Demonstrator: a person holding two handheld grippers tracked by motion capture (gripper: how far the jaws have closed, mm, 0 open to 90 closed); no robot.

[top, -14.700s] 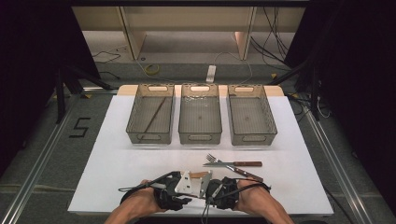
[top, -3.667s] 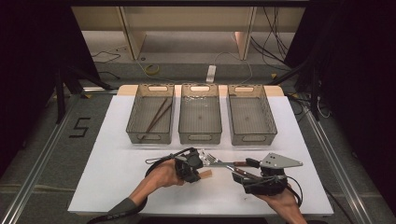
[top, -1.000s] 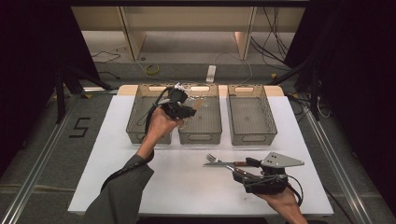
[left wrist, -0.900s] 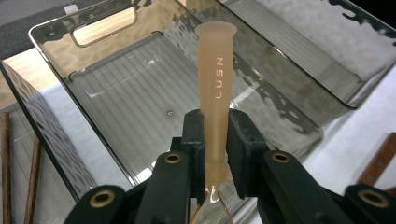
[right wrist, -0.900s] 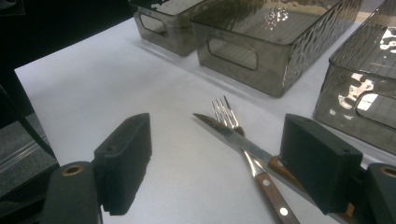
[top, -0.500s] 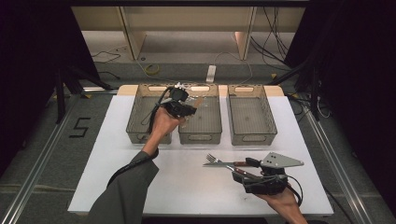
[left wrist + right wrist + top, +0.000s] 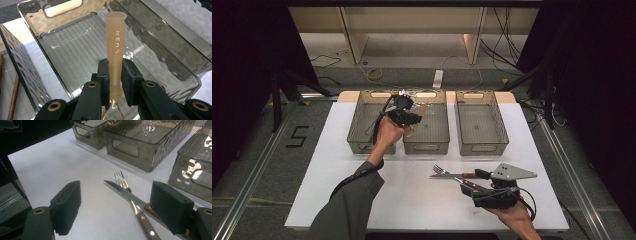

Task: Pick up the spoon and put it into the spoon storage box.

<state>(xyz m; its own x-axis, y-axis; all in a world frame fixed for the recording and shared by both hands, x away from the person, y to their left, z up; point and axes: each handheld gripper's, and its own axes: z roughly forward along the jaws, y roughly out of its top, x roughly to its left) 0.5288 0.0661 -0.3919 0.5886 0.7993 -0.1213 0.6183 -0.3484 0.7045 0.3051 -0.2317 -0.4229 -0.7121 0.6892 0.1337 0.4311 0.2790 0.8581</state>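
Now that the left gripper (image 7: 115,75), clamped on a translucent orange plastic spoon (image 7: 115,37), has carried it from the near tabletop (image 7: 412,200) over the middle smoky plastic bin (image 7: 427,146), release seems next; the right gripper (image 7: 117,207) waits, jaws apart, at the wooden-handled knife (image 7: 130,196) and fork (image 7: 125,186).

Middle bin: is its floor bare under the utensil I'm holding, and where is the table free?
Yes, the middle bin has a bare floor. The white table is free left of the fork and knife; it's crowded there around the open right gripper.
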